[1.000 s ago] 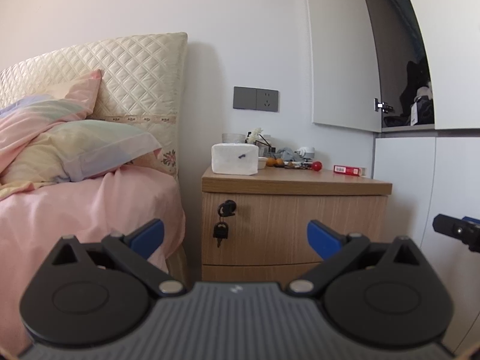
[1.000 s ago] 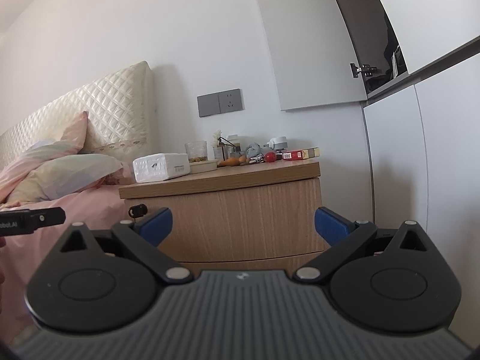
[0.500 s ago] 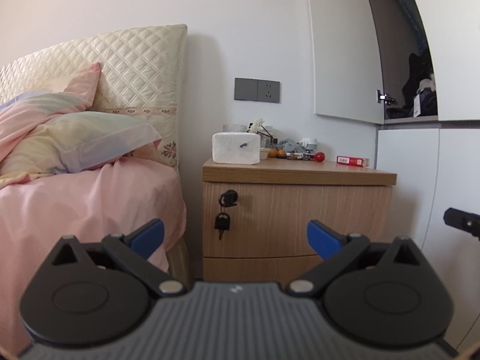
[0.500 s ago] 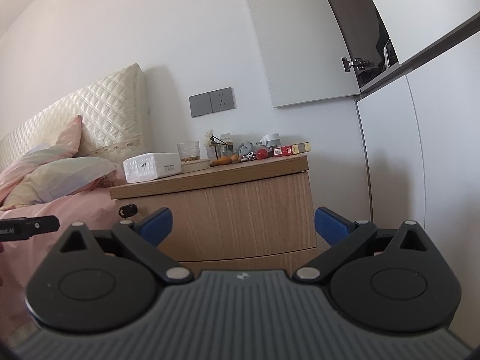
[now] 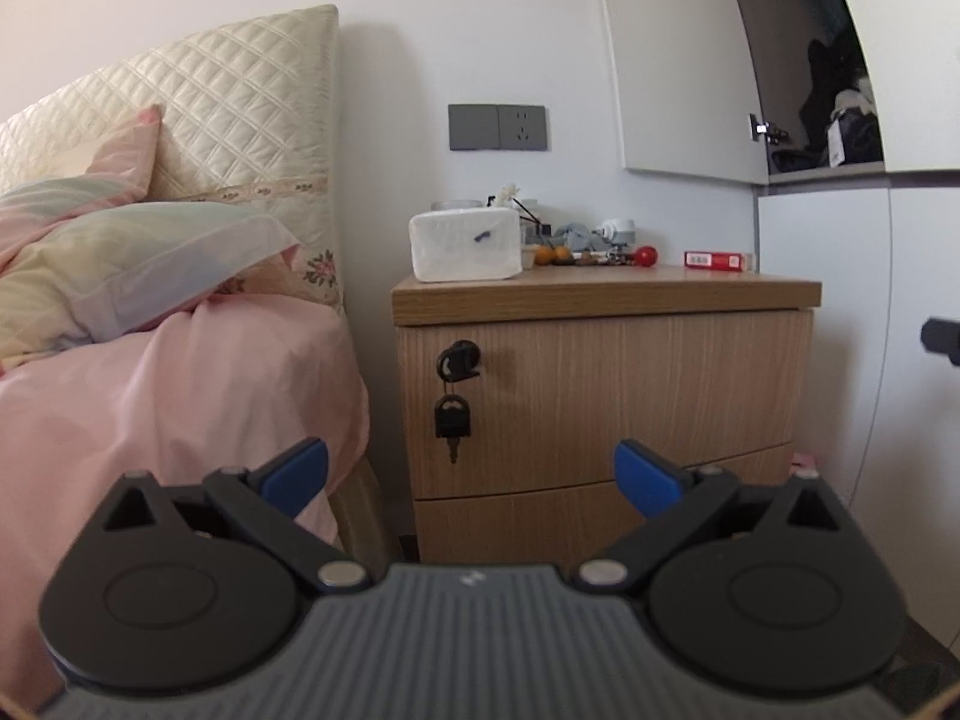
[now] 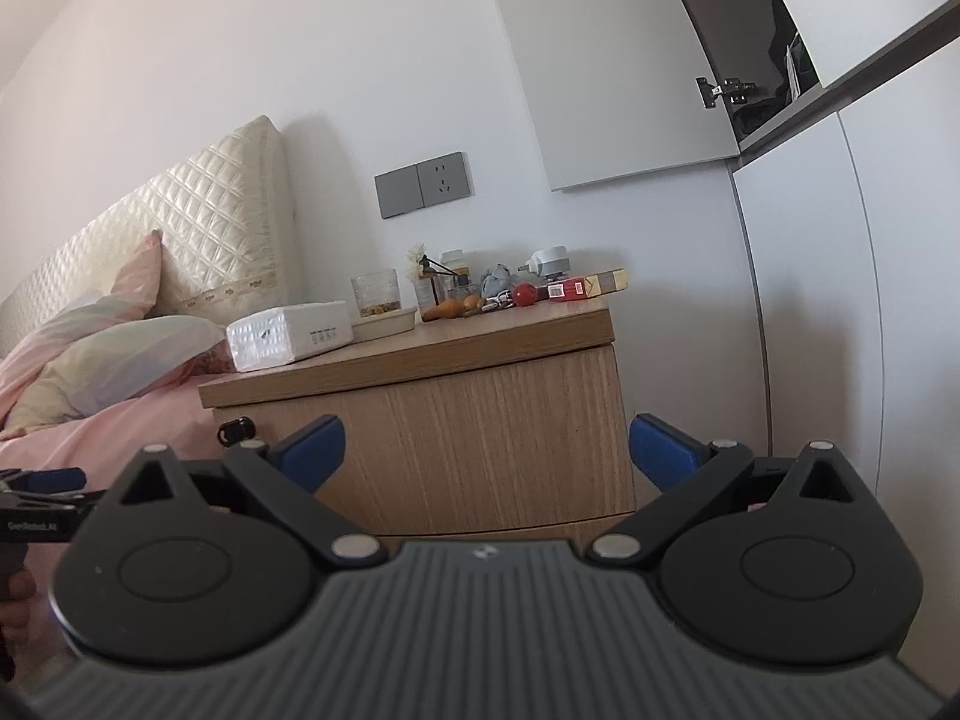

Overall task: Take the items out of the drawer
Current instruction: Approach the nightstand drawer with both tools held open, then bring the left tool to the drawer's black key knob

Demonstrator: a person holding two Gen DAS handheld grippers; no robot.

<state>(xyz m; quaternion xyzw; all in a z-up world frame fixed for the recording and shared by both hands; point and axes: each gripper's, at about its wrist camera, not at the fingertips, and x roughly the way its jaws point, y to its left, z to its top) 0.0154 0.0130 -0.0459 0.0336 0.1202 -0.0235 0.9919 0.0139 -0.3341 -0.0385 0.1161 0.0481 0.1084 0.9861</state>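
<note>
Both grippers have closed in on the nightstand (image 5: 606,294) since the earlier frames, so its front fills more of each view; left of it the bed (image 5: 180,384) borders the cabinet, on its upper drawer (image 5: 624,396) a key (image 5: 453,417) hangs near the left edge, and at its right stands the wardrobe (image 5: 822,324). The left gripper (image 5: 471,471) and right gripper (image 6: 486,447) are spread wide and empty; the drawer is shut, so opening it likely comes first.
</note>
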